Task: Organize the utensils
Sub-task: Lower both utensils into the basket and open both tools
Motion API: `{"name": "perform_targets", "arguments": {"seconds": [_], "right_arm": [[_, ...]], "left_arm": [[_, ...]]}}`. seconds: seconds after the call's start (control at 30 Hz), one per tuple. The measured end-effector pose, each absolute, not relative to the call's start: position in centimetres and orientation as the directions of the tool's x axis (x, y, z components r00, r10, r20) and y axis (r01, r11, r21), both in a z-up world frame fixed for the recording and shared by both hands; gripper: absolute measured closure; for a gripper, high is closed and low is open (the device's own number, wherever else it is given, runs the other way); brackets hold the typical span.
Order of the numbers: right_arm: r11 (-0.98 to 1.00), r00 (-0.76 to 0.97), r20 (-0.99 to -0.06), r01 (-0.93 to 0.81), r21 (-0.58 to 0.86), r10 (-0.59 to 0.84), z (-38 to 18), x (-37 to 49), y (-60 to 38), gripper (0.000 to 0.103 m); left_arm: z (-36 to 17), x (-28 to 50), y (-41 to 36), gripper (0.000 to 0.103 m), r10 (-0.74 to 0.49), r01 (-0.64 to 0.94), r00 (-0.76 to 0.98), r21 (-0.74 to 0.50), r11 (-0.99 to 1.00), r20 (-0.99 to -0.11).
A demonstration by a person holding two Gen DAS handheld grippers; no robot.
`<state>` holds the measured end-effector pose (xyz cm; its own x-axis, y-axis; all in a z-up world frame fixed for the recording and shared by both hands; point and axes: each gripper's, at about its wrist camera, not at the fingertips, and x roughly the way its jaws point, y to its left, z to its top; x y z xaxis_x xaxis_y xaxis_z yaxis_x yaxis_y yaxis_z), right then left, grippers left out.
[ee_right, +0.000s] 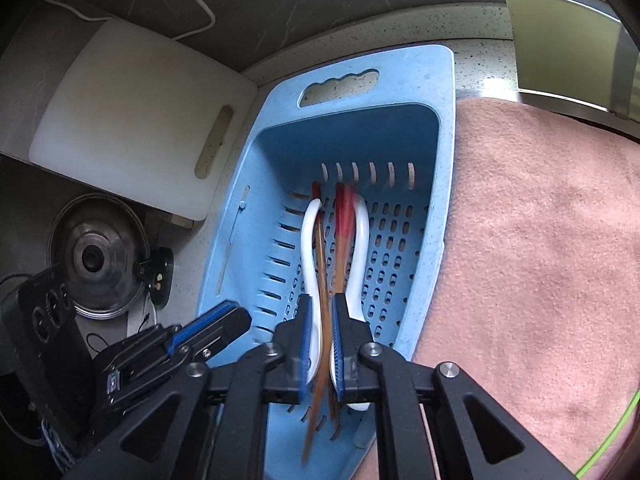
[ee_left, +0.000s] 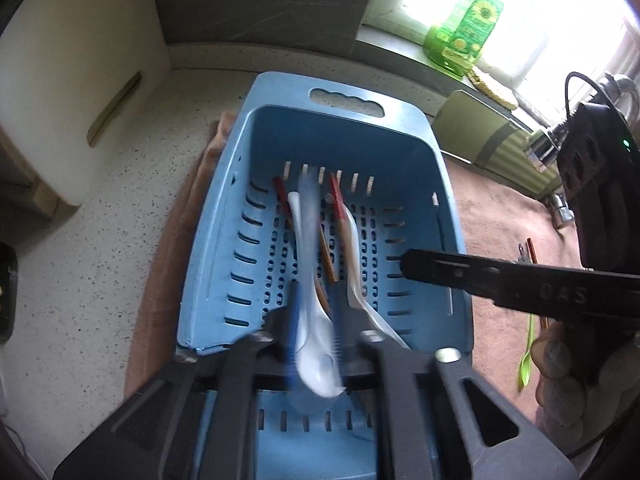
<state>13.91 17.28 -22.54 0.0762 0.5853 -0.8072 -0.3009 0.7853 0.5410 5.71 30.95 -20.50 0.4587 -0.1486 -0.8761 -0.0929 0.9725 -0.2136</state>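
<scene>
A blue slotted basket (ee_left: 224, 240) (ee_right: 436, 216) holds two white spoons (ee_right: 309, 240) and red-tipped brown chopsticks (ee_left: 335, 204). In the left wrist view my left gripper (ee_left: 319, 320) hangs over the basket's near end. A blurred white spoon (ee_left: 316, 344) sits loose between its slightly parted, open jaws. In the right wrist view my right gripper (ee_right: 323, 340) is open a little, with blurred chopsticks (ee_right: 320, 280) running between the pads and a gap showing beside them. A finger (ee_left: 440, 270) of the right gripper reaches in from the right. The left gripper (ee_right: 224, 322) shows by the basket's left rim.
The basket stands on a pink towel (ee_right: 540, 260) on a speckled counter (ee_left: 100, 240). A white cutting board (ee_right: 140, 128) leans at the left, above a pot lid (ee_right: 96, 256). A green spoon (ee_left: 526, 356) lies on the towel. A green bottle (ee_left: 468, 32) and a tap (ee_left: 540, 148) are at the right.
</scene>
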Motion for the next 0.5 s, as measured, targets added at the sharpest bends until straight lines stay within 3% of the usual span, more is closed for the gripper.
{"name": "perform_targets", "arguments": {"seconds": [0.5], "right_arm": [[0.75, 0.12, -0.793, -0.435, 0.499, 0.597, -18.8, 11.9, 13.6, 0.087]], "left_arm": [[-18.5, 3.9, 29.2, 0.083, -0.08, -0.126, 0.503, -0.164, 0.978, -0.86]]}}
